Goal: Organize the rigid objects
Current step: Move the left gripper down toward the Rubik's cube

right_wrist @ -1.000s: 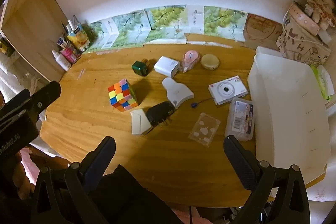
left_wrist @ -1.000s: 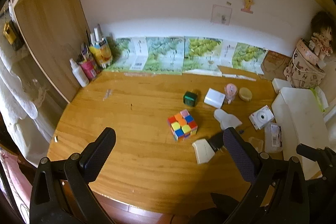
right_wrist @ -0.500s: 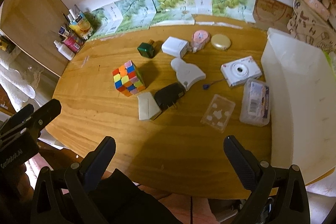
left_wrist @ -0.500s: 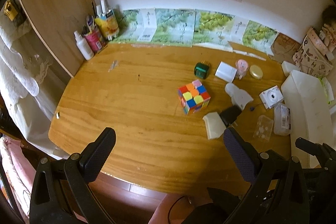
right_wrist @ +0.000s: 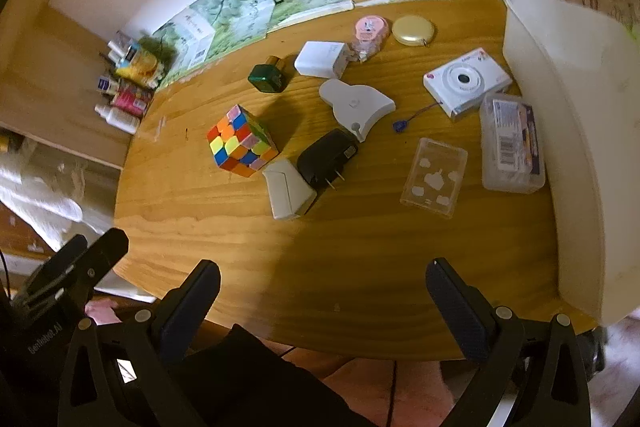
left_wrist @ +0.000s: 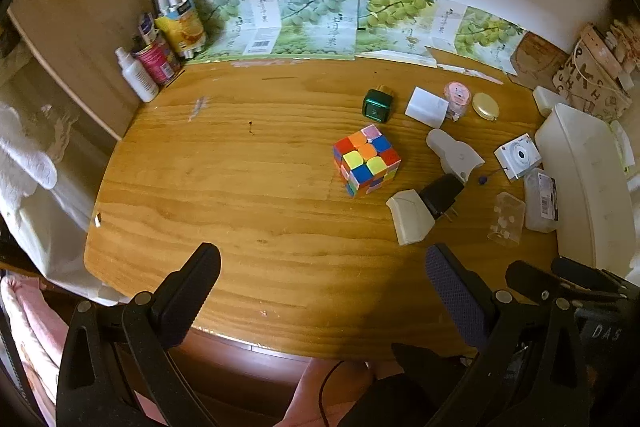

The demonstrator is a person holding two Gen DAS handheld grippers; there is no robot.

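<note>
Overhead, both the left gripper [left_wrist: 322,269] and right gripper [right_wrist: 322,285] hang wide apart and empty above the wooden table [right_wrist: 360,247]. Mid-table, the black charger [right_wrist: 326,157] lies diagonally, prongs pointing toward the near edge, touching the white wedge [right_wrist: 288,193] beside the cube [right_wrist: 240,141].

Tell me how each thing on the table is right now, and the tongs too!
Left tongs: open, empty.
Right tongs: open, empty.
Puzzle cube: scrambled, resting on the table.
Black plug adapter: unplugged, prongs out, touching the white wedge-shaped box.
White toy camera: lying lens up.
Clear flat case: shut, lying flat.
Clear labelled box: shut, beside the bin.
White bin: nothing visible inside.
</note>
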